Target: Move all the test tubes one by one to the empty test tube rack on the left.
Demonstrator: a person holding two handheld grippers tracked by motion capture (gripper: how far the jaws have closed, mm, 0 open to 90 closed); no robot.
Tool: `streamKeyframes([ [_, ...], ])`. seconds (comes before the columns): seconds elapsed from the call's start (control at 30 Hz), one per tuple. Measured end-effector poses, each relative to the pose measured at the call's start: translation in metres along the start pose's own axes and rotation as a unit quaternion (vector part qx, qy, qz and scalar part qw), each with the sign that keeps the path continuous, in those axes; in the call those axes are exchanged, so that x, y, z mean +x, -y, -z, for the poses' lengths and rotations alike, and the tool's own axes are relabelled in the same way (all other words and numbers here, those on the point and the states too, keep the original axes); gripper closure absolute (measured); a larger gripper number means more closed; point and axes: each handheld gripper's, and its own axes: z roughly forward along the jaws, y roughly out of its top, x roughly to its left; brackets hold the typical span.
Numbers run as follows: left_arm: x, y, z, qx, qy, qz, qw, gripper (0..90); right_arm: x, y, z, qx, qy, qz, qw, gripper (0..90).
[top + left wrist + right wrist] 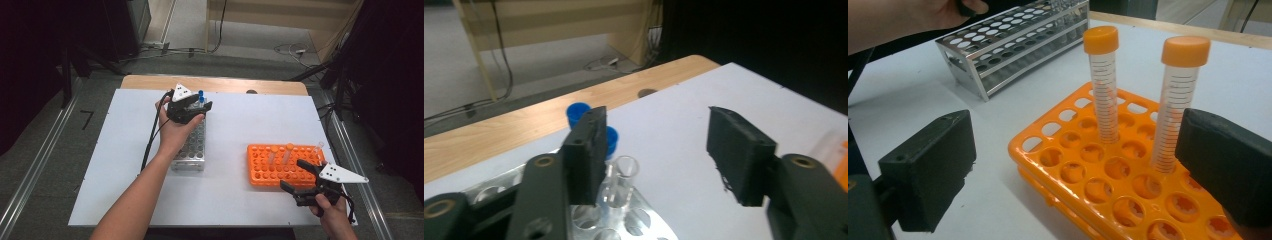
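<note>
Landmark: metal rack (192, 145) on the counter (125, 170)
Left tool (192, 107): released, jaws parted above the rack's far end; clear open tube (621, 180) seated there beside blue-capped tubes (578, 114), seemingly just deposited
Right tool (300, 181): released, empty, waiting by the orange rack (280, 165), right of landmark

Both forearms were bare. Each black hand-held gripper, left (201, 105) and right (295, 176), carried a grey three-cornered plate, brass-ringed screw holes, blocky black pads and a trailing black cable.

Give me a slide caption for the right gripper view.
Open right hand-held gripper faces orange rack holding two orange-capped tubes.
</note>
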Motion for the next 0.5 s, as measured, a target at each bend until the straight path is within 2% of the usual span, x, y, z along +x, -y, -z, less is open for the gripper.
streamKeyframes([
  [0.2, -0.009, 0.0, 0.02, -0.01, 0.024, 0.008, 0.9996, 22.8, -0.008, -0.001, 0.004, -0.003, 0.015, -0.006, 0.9999, 1.5],
  [0.3, -0.014, 0.001, 0.029, -0.007, 0.039, 0.007, 0.9992, 11.9, -0.014, -0.001, 0.007, -0.005, 0.024, -0.011, 0.9996, 1.6],
  [0.5, -0.027, 0.005, 0.047, -0.011, 0.058, -0.001, 0.9982, 2.6, -0.025, -0.001, 0.01, -0.004, 0.048, -0.016, 0.9987, 1.6],
])
